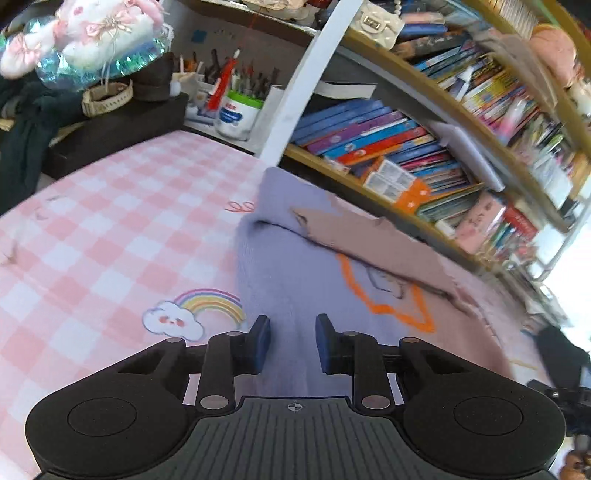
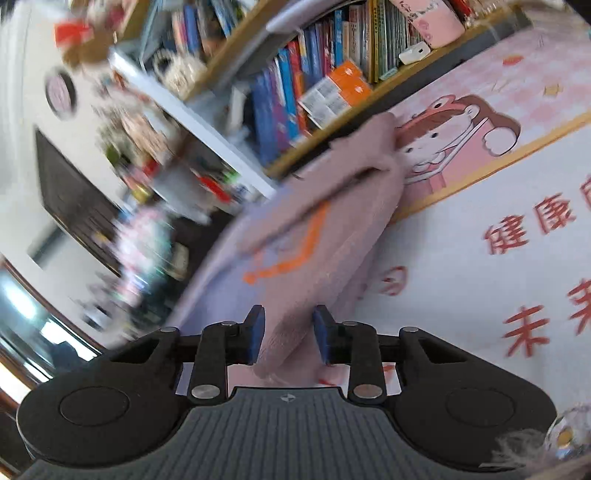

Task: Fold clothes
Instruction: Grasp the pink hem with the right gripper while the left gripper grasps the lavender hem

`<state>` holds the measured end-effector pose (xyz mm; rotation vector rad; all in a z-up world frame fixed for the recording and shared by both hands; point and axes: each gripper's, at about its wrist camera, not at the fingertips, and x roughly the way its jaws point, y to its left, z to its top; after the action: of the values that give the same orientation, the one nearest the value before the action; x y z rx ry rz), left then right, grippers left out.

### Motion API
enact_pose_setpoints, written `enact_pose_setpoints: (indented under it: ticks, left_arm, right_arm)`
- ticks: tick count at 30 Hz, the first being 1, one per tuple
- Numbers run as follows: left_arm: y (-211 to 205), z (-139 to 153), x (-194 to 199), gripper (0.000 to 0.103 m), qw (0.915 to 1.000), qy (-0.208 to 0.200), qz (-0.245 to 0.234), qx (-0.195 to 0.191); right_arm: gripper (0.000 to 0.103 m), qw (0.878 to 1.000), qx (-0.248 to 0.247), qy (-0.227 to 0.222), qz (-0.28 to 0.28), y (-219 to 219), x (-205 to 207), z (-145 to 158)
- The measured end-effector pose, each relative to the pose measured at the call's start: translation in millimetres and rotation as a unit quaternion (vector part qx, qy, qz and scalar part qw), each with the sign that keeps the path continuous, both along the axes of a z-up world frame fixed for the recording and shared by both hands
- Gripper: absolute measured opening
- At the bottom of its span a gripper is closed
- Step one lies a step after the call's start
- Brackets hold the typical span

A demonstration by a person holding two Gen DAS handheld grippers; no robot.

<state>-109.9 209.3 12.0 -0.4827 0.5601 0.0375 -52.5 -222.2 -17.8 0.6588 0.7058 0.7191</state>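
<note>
A lilac and dusty-pink knit garment (image 1: 314,266) with an orange outline motif lies on the pink checked table cover (image 1: 110,240). My left gripper (image 1: 292,343) sits over its lilac edge, with fabric between the blue pads (image 1: 260,343); the jaws stand a little apart around it. In the right wrist view, my right gripper (image 2: 288,338) has a bunched pink fold of the garment (image 2: 314,236) between its pads. That part is lifted and the view is tilted and blurred.
A bookshelf (image 1: 406,155) packed with books runs along the far side of the table. A pen jar (image 1: 236,110), a plush toy (image 1: 92,33) and dark boxes stand at the back left. A printed mat with red characters (image 2: 498,258) lies to the right.
</note>
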Motion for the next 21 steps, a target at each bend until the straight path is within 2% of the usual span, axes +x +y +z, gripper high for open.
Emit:
enact_pose_setpoints:
  ticks: [4, 7, 9, 10, 11, 13, 15, 17, 19, 21]
  left_arm:
    - [11.3, -5.1, -7.6, 0.025, 0.9996, 0.011, 0.008, -0.026]
    - [17.8, -8.6, -11.9, 0.027, 0.9987, 0.019, 0.009, -0.047]
    - [19.4, -12.0, -9.4, 0.036, 0.998, 0.034, 0.013, -0.052]
    - [21.6, -13.8, -7.0, 0.037, 0.997, 0.039, 0.019, -0.064]
    - [24.0, -14.4, -4.4, 0.042, 0.996, 0.036, 0.019, -0.079]
    - [24.5, -14.5, 1.4, 0.044, 0.996, 0.035, 0.011, -0.082]
    - [23.9, -14.9, 5.7, 0.043, 0.9964, 0.035, 0.003, -0.077]
    - [25.0, -15.9, 5.3, 0.04, 0.9962, 0.032, 0.001, -0.08]
    - [24.8, -17.4, 2.4, 0.038, 0.9966, 0.028, 0.0, -0.078]
    - [23.1, -18.8, 0.6, 0.03, 0.9966, 0.028, -0.002, -0.077]
  right_arm:
    - [0.029, 0.999, -0.018, 0.024, -0.014, -0.8, 1.0, -4.2]
    - [0.041, 0.998, -0.027, 0.043, -0.022, -0.1, 2.8, -9.6]
    - [0.043, 0.999, -0.027, 0.041, -0.018, 2.9, 4.0, -10.8]
    - [0.05, 0.999, -0.024, 0.04, -0.013, 5.0, 5.3, -9.7]
    - [0.055, 0.999, -0.023, 0.039, -0.007, 7.5, 7.0, -8.9]
    - [0.055, 0.999, -0.03, 0.037, 0.002, 14.9, 12.8, -8.0]
    - [0.048, 0.999, -0.04, 0.036, 0.008, 19.9, 18.1, -7.7]
    - [0.022, 0.998, -0.044, 0.042, 0.004, 18.5, 20.9, -12.0]
    - [0.013, 0.998, -0.04, 0.045, -0.004, 12.5, 20.7, -18.3]
    - [0.009, 0.999, -0.029, 0.044, -0.009, 4.9, 17.6, -23.0]
